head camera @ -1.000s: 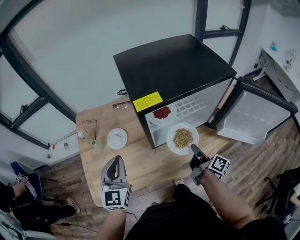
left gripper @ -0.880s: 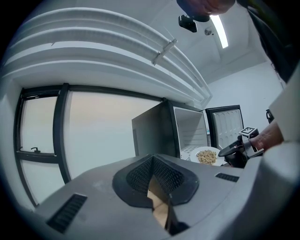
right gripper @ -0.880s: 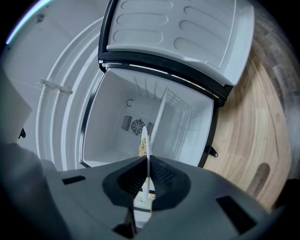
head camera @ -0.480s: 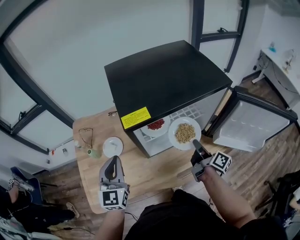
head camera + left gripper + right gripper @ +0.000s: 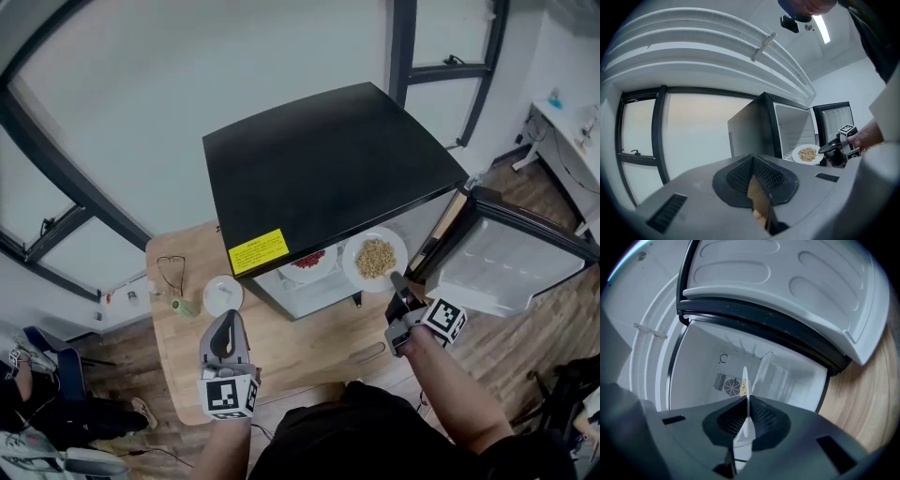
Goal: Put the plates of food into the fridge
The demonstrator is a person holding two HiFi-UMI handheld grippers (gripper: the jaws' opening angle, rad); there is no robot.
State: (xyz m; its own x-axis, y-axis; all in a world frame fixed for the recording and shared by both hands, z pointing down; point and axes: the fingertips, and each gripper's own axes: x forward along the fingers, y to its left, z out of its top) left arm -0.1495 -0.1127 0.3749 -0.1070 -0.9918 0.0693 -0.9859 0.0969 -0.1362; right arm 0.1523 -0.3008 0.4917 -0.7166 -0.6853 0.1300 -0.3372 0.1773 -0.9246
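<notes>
Nearest me, the left gripper [image 5: 227,328] hangs level over the wooden table [image 5: 309,347]. Its jaws are drawn together with nothing between them, so it has no part in this step. To its right and further forward, the right gripper [image 5: 396,286] is clamped on the near rim of the plate of pale grainy food [image 5: 375,259]. In the right gripper view that rim [image 5: 744,399] runs edge-on straight out from between the pads.

The plate reaches ahead of the tips and sits at the mouth of the open fridge [image 5: 319,169], just under the edge of its black top. From the right gripper, the shelf lies dead ahead along the line the jaws point. Inside, the plate of red food [image 5: 307,262] takes the left part of the shelf, just beside my plate. I judge the free spot is to the right, nearer the open door [image 5: 511,262].

A small white plate [image 5: 222,295] waits on the table left of the fridge, nearer the left gripper.
</notes>
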